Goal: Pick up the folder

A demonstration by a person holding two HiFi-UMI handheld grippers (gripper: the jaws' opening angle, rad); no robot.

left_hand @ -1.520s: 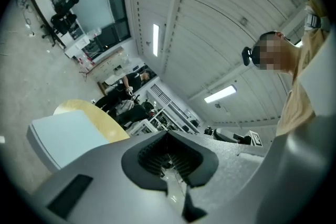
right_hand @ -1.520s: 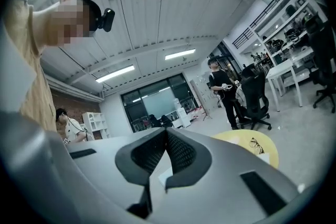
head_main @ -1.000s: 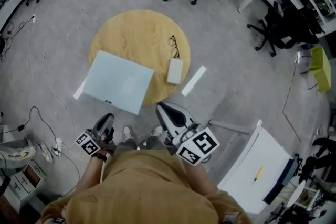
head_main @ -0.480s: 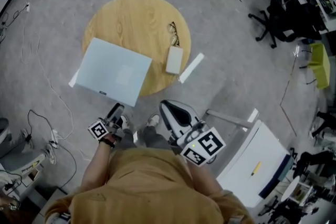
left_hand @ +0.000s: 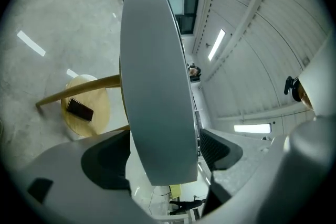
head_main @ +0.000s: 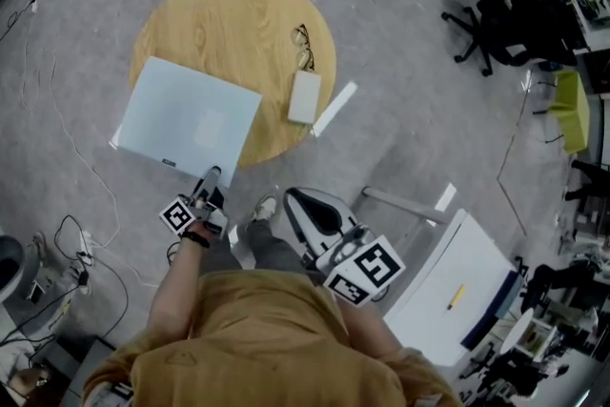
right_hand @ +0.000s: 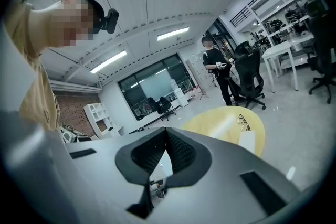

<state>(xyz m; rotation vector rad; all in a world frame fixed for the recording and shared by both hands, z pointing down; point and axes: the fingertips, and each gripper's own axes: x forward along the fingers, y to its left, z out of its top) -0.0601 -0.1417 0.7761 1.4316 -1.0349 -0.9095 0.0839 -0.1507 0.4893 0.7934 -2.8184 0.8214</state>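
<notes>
At the near edge of the round tabletop (head_main: 238, 24), my left gripper (head_main: 212, 176), jaws just opened wide, straddles without pinching the pale folder (head_main: 186, 121), whose overhang offers a graspable lip, while my right gripper (right_hand: 166, 144) hangs back, jaws together.

Head view looks steeply down on the round table (head_main: 238, 24); left gripper view, rolled sideways, sits hard against the folder (left_hand: 155, 86); right gripper view looks across, low. All 3 share that table.
</notes>
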